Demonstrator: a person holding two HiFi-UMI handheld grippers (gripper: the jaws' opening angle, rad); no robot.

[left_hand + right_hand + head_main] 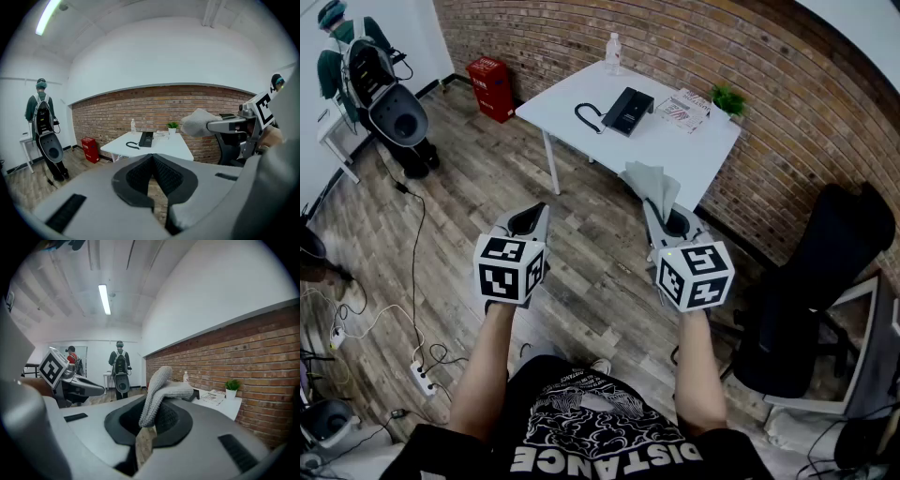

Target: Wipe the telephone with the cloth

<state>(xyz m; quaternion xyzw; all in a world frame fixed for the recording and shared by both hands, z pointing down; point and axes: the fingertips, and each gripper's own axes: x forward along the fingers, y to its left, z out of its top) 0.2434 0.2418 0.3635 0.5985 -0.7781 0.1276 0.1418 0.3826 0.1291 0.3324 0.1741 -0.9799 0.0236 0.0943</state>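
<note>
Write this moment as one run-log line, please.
left gripper: shut, empty | right gripper: shut on cloth | telephone: on table, untouched

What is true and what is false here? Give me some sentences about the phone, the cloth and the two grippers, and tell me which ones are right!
1. The right gripper holds the grey cloth. True.
2. The cloth is touching the telephone. False: the black telephone lies on the white table, well apart from the cloth.
3. The left gripper holds a bottle. False: it is shut with nothing in it, and the bottle stands on the table.
4. A small green plant stands on the table. True.
5. A red box stands on the floor by the brick wall. True.
</note>
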